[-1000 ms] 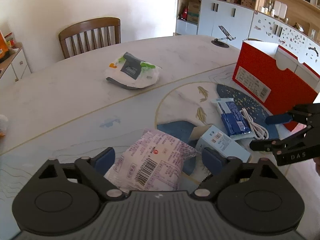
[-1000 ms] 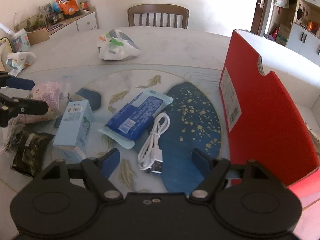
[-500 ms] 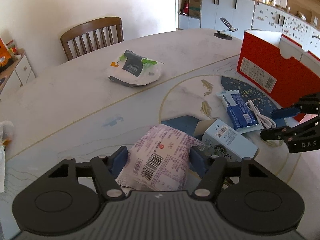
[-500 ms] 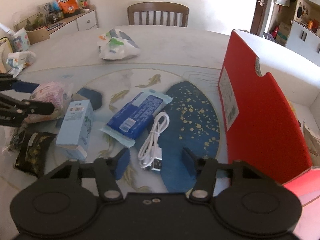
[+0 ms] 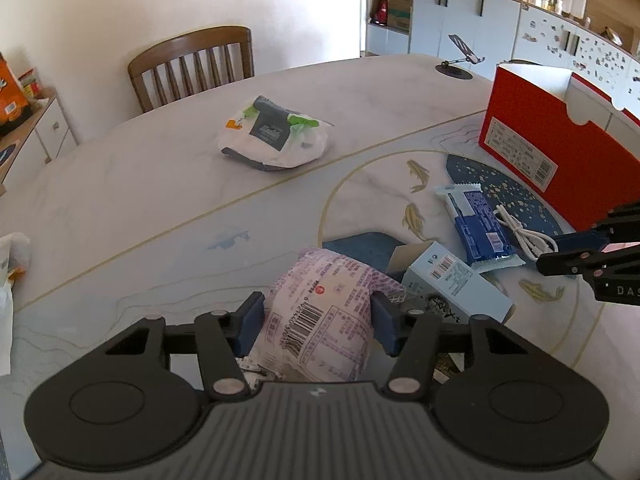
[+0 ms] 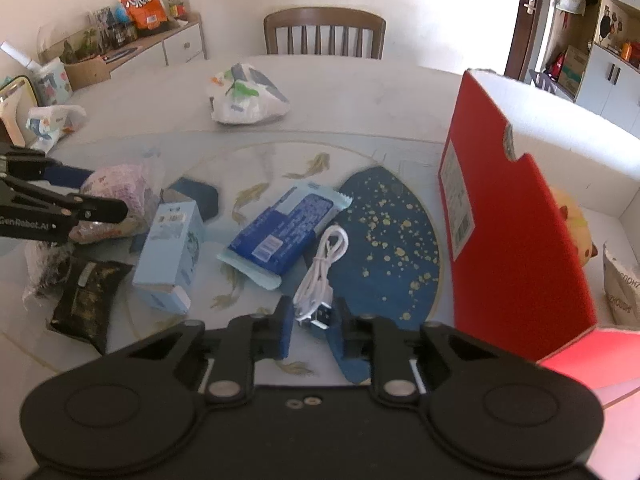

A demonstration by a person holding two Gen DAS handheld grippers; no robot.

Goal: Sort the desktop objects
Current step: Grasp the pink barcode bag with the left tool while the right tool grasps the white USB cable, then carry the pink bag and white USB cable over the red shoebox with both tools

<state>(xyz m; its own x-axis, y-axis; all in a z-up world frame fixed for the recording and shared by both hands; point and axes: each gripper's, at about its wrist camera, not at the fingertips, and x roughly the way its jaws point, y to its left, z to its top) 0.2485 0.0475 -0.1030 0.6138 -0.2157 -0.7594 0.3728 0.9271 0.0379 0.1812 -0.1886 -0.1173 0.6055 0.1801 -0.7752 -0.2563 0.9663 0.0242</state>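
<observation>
My left gripper (image 5: 318,322) is shut on a pink-and-purple printed snack bag (image 5: 324,320), its pads pressing both sides; the bag also shows in the right wrist view (image 6: 116,196). My right gripper (image 6: 314,328) has closed around the plug end of a coiled white USB cable (image 6: 324,268) lying on the table. Between them lie a light-blue carton (image 6: 170,252), a blue wafer packet (image 6: 284,232) and a dark snack packet (image 6: 86,304). The red open box (image 6: 512,216) stands at the right.
A white plastic bag (image 5: 276,136) lies mid-table toward the wooden chair (image 5: 192,64). A phone stand (image 5: 456,60) sits at the far edge. The box holds a yellow toy (image 6: 572,220) and a packet. Another white bag (image 6: 52,120) lies at the left edge.
Both grippers closed: the left one onto the pink snack bag, the right one onto the cable's plug end. Both moved slightly forward.
</observation>
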